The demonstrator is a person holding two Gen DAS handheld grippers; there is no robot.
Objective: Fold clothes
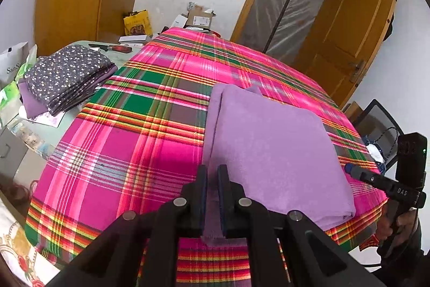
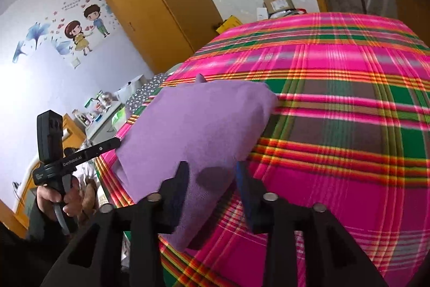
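Even, soft daylight fills both fisheye views, with a washed-out glare on the wall (image 2: 24,82) at left, strongly curved vignetted edges, slight overall softness and faint shadows.

Wide bare stretch of pink-green plaid cloth-covered table (image 1: 129,152) left of folded lilac fabric (image 1: 274,152); open passage there. Far half of table bare too.
Lilac fabric occupies near right part of table, reaching near edge.
Stack of folded dark floral-print and purple fabrics (image 1: 67,77) on adjoining pale surface beyond table's left edge, well apart from lilac fabric.
Black mesh chair (image 1: 381,125) near right edge.
Cardboard boxes (image 1: 200,18) beyond far edge.
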